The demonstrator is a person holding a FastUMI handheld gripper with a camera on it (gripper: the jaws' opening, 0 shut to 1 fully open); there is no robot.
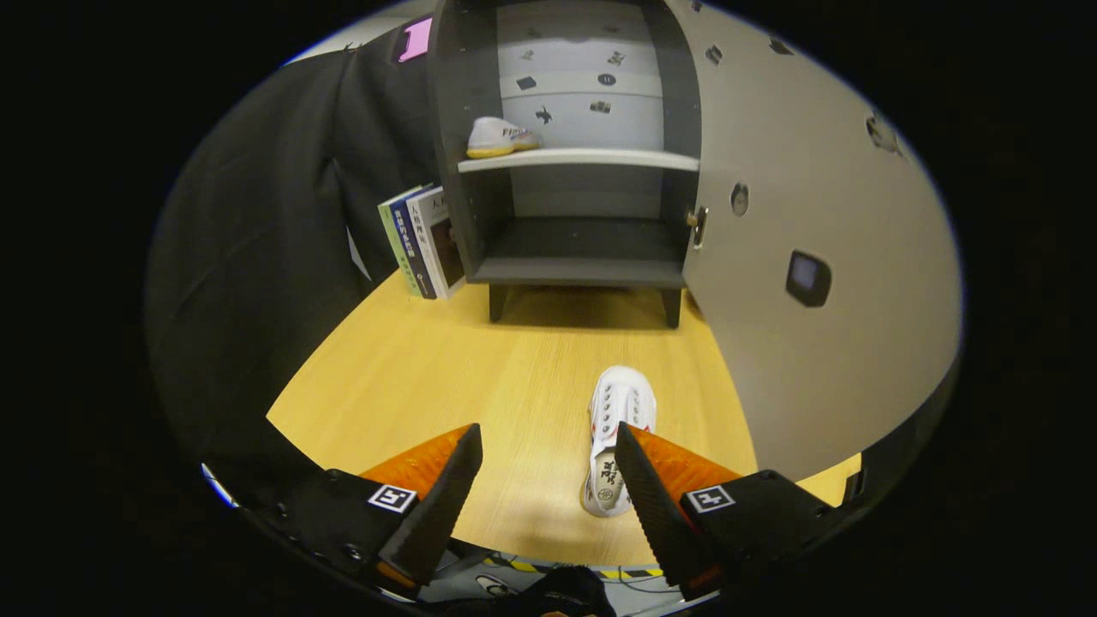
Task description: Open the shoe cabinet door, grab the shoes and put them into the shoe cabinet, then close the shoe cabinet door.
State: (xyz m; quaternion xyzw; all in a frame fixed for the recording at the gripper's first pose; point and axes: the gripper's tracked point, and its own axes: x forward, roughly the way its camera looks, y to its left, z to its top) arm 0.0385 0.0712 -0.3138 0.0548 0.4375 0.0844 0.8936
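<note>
Tabletop (pixel 514 377); hand-held gripper (pixel 548 450) wide, seemingly empty

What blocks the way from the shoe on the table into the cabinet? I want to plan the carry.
Nothing visible does. The shoe lies by the open gripper's right finger; bare table leads to the cabinet, its door swung open. The bottom compartment is free; another shoe sits on the shelf.

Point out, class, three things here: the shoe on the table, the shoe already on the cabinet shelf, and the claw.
Shoe on the table (pixel 619 407): gripper view, on its laced toe half, beside the right finger.
Shoe on the shelf (pixel 497 137): gripper view, on its side.
Claw (pixel 548 446): gripper view, open, midway between its fingertips.
</note>
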